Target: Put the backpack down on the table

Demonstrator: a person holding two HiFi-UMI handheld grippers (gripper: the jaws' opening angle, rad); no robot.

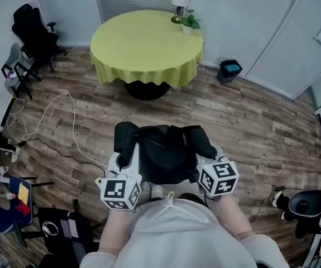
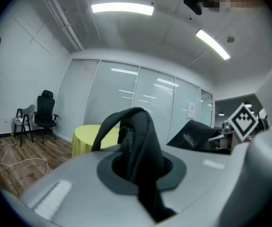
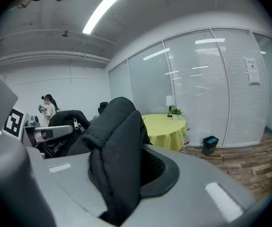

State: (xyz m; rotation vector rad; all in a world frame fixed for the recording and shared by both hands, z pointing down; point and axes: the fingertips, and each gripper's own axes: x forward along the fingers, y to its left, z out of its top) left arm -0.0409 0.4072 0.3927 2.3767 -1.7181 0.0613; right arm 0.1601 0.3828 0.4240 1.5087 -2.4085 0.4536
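Black backpack (image 1: 168, 149), contents hidden, hangs clamped by left gripper (image 1: 128, 155) and right gripper (image 1: 205, 159).

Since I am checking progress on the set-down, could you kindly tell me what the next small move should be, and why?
Probably carry the backpack forward toward the table. The left claw and right claw are each shut on its fabric, yet open floor lies between it and the table, so lowering it now would seem premature.

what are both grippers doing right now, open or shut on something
left gripper: shut on the backpack
right gripper: shut on the backpack too
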